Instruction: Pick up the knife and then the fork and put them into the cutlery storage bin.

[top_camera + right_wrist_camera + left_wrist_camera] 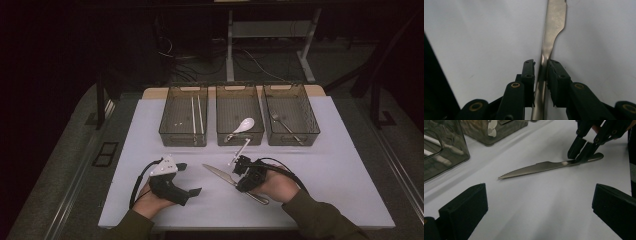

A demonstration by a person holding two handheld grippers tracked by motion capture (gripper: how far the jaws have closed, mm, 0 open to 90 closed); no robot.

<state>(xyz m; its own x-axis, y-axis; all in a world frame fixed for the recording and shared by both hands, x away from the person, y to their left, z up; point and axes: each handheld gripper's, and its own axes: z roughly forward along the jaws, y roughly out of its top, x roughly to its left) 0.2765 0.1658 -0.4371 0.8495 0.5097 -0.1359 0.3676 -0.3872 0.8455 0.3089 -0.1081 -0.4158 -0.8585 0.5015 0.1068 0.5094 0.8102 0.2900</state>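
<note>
A steel table knife [218, 173] lies flat on the white table top [325, 175], its serrated blade pointing left and away. My right gripper [240, 174] reaches down over the handle. In the right gripper view its jaws [540, 67] straddle the knife [555, 20]: a thin gap shows on the left side and the right pad sits close against the metal. The left gripper view has the knife [541, 167] with the right gripper [581, 152] over its handle end. My left gripper [190, 178] rests open to the knife's left, nothing between its wide fingers [466, 205].
Three dark see-through bins stand in a row at the back: the left bin [167, 131] holds chopsticks, the middle bin [240, 138] a white spoon, the right bin [315, 125] a fork. A pale slim utensil [239, 151] lies just in front of the middle bin.
</note>
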